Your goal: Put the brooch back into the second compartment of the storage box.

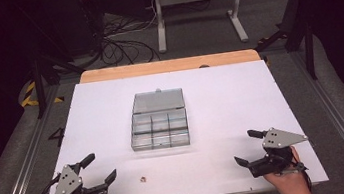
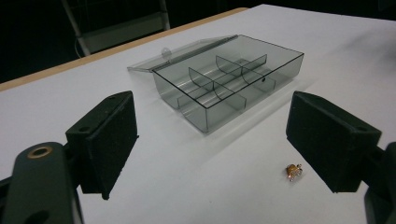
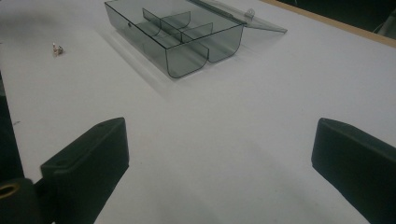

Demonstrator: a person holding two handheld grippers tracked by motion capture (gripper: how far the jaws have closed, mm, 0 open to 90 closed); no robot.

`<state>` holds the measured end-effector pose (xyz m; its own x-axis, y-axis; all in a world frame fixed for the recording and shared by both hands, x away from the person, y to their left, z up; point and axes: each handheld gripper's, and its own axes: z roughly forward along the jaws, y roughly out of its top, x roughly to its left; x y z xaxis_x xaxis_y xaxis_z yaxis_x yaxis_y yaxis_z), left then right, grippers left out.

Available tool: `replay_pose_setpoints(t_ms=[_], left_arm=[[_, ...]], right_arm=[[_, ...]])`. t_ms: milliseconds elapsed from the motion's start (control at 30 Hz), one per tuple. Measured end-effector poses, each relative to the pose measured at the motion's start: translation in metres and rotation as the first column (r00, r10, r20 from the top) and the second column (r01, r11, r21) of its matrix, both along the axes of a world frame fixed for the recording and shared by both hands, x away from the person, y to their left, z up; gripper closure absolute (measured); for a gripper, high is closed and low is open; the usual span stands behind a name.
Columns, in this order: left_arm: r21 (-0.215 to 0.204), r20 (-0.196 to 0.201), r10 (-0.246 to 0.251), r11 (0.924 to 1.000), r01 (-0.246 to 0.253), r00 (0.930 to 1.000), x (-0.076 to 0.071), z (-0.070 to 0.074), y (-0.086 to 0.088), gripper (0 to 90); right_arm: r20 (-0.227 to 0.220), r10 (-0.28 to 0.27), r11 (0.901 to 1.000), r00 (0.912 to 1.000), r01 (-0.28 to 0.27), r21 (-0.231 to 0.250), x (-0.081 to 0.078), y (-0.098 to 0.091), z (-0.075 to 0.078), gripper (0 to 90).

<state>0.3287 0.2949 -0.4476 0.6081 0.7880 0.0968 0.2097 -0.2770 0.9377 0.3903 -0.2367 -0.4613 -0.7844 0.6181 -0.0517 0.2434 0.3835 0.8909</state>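
Observation:
A clear smoky plastic compartment box (image 1: 159, 128) lies in the middle of the white table with its lid (image 1: 158, 100) folded open behind it; its compartments (image 2: 224, 81) look empty. A tiny brownish metal piece (image 1: 142, 179) lies on the table near the front, right of my left gripper (image 1: 102, 167). That gripper is open, jaws wide apart, and the piece (image 2: 293, 171) lies just inside its right jaw. My right gripper (image 1: 245, 147) rests at the front right, open, with bare table between its jaws. From there the box (image 3: 177, 32) and the piece (image 3: 57, 48) lie farther off.
The white board (image 1: 241, 98) lies on a wooden tabletop whose edge (image 1: 171, 65) shows at the back. Beyond it stand a grey metal frame (image 1: 196, 8) and loose cables (image 1: 123, 45) on the floor. A person's hands (image 1: 287, 185) hold both grippers at the front edge.

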Motion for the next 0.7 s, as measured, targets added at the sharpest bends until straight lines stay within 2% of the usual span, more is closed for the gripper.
replay_pose_setpoints(t_ms=[367, 433, 700], left_arm=[[-0.012, 0.000, -0.009, 0.9999, 0.009, 1.0000, -0.0012, 0.0014, -0.0001, 17.3], [0.001, 0.013, -0.007, 1.0000, 0.007, 0.9999, -0.0015, 0.0019, 0.0003, 17.4], [0.008, 0.015, -0.007, 0.9999, 0.007, 0.9999, -0.0022, 0.0030, 0.0006, 17.8]], right_arm=[[-0.008, -0.002, 1.0000, 1.0000, 0.002, 0.001, 0.0007, -0.0002, -0.0004, 4.6], [-0.009, -0.001, 1.0000, 1.0000, 0.001, 0.001, 0.0008, -0.0001, -0.0006, 4.7], [-0.012, -0.002, 1.0000, 0.9999, 0.002, 0.002, 0.0013, 0.0002, -0.0013, 4.7]])
